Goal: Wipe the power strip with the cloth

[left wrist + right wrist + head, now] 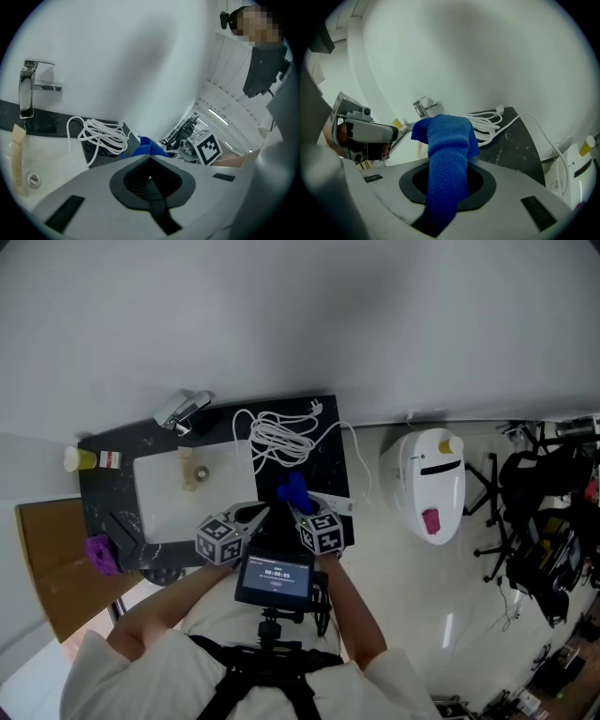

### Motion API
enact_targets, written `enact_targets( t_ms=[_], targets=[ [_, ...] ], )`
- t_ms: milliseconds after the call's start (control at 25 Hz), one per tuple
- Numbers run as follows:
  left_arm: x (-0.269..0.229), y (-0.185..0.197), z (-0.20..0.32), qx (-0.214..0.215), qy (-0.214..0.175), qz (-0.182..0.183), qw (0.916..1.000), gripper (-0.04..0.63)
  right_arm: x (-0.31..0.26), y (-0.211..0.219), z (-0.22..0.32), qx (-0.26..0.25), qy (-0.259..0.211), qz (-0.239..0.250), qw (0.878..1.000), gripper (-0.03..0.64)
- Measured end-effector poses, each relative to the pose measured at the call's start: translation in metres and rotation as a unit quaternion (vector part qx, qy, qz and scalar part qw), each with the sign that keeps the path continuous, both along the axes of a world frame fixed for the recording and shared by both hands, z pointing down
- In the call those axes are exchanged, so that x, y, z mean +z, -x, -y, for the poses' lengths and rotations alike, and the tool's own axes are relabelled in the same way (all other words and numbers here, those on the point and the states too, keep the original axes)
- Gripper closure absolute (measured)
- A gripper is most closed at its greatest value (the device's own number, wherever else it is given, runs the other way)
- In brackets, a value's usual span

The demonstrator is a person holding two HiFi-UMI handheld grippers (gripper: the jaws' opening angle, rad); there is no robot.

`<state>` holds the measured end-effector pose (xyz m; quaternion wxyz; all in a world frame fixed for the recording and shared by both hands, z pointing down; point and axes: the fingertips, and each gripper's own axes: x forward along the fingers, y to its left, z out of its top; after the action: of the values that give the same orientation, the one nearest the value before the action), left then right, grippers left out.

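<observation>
Head view: both grippers sit lower centre, at the near edge of the black counter [330, 470].
Right gripper [448, 160]: pinching the blue cloth [447, 133]; a fold stands past the tips, which we judge is to serve as a wiping pad.
Left gripper [150, 158]: jaws pressed together, empty; probably free for steadying.
Power strip cord [278, 435]: coiled upper centre, just beyond the cloth; we cannot make out the strip's body.

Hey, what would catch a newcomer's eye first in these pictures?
The bright blue cloth stands out most, clamped in the right gripper over the black counter. Behind it a coiled white cord lies on that counter, right of the white sink. On the floor to the right stands a white domed appliance with yellow and pink parts.
</observation>
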<state>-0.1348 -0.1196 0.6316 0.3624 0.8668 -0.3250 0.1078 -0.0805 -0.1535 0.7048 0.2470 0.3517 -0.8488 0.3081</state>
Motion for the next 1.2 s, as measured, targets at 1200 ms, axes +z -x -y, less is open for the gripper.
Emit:
enact_targets(
  t_ms=[1200],
  targets=[
    [0.013, -0.021, -0.006, 0.019, 0.008, 0.016, 0.9997, 0.591, 0.049, -0.042, -0.002, 0.044, 0.051, -0.005, 0.998, 0.528]
  ],
)
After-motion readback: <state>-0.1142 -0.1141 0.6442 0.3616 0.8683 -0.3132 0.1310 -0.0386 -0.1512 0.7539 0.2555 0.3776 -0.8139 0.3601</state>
